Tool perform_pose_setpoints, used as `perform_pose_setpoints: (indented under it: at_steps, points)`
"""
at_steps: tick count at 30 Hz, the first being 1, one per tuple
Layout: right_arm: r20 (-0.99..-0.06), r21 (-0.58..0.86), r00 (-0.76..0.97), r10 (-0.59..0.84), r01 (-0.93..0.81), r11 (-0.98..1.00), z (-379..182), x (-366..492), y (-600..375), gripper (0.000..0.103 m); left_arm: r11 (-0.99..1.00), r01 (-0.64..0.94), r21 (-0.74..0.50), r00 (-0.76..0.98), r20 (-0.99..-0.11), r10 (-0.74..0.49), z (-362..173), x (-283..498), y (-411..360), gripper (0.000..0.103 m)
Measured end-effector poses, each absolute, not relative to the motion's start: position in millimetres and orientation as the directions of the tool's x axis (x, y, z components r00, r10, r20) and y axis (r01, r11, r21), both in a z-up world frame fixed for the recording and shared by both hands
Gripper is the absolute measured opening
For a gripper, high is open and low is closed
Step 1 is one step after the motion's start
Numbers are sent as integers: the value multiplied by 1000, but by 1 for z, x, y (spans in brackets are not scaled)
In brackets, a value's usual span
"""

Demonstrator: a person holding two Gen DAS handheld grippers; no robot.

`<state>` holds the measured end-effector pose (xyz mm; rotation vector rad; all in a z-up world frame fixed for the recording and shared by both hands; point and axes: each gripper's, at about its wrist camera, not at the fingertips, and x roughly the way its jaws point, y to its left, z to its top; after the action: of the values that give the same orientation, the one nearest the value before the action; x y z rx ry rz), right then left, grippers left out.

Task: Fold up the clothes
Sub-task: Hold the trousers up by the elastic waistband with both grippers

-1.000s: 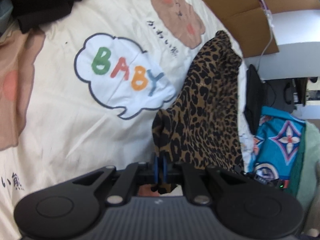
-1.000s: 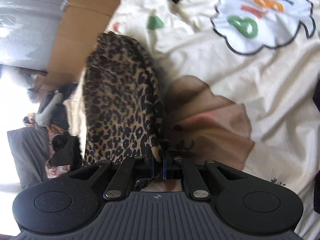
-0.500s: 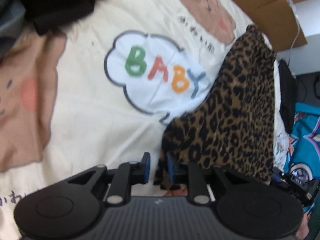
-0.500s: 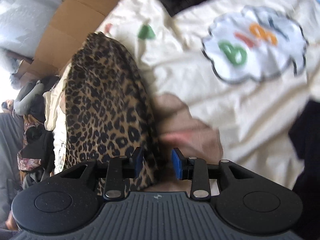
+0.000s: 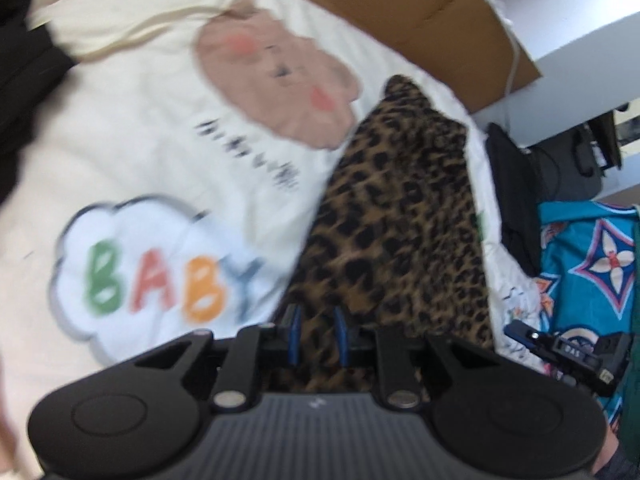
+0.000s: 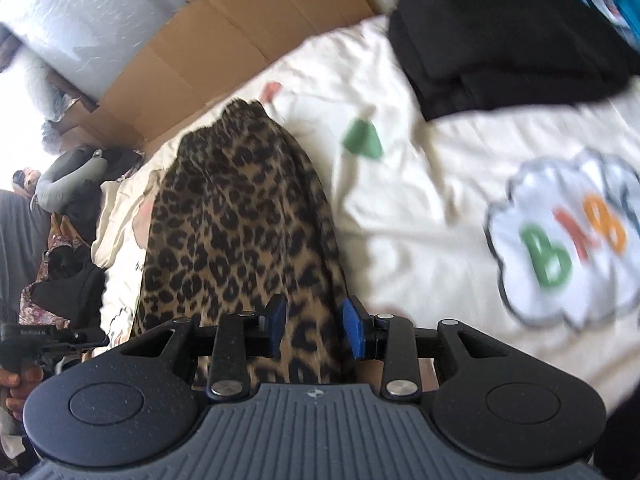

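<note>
Broadly, the cream bedspread [image 5: 132, 152] with its bear patches and "BABY" cloud [image 5: 160, 276] serves as the folding surface: it is wide and flat, which suits spreading a garment, though both views are smeared by motion. A flattened cardboard sheet [image 6: 240, 52] stands along the far edge of the bed, and a pile of black clothes [image 6: 504, 36] sits at the far right in the right wrist view, apparently set well apart from the working area.

The leopard-print garment [image 5: 400, 216] lies as a long narrow strip running from the far edge toward the near edge, right of the cloud in the left wrist view. That narrow shape suggests it is lying doubled lengthwise, with its near end kept close to both tools for the next fold.

The left gripper [image 5: 317, 334] has its blue pads apart, the near edge of the print showing between them with no pinch visible. The right gripper [image 6: 314, 330] is likewise parted, wider, hanging over the same near end with cloth visible in the gap but not clamped. Neither tool holds anything, so the garment rests on the bed under its own weight.
</note>
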<state>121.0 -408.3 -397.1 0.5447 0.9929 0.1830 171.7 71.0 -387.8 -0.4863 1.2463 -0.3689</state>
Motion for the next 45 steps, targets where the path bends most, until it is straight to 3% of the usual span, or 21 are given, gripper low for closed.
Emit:
perform_pose_setpoints:
  at_steps: [14,25,26,29,33,45]
  points:
    - [-754,466,520,401,-7,885,-413,176,-380,34,821,64,-567,342,-760,-552,-408,213,20,17]
    - [-787,437,476,393,-20,899,-438,207,-379,35,867,-37,-496,344,-821,-456,-441,229,19,13]
    - [-787,440,472,397,-21,898,-440,208,-380,34,871,-38,-490,351,-823,-448,-441,231,19,13]
    - [-788,430,477,390,-27,902,-439,208,-383,5,883,-23,-469,360,-828,-431,-442,235,15,13]
    - [-790,408,490,370,-31,912,-435,209,-389,0,890,-11,-456,369,-829,-420,-442,238,13,13]
    - [-799,307,533,278,-34,951,-424,206,-380,0,896,12,-445,389,-823,-414,-442,252,7,13]
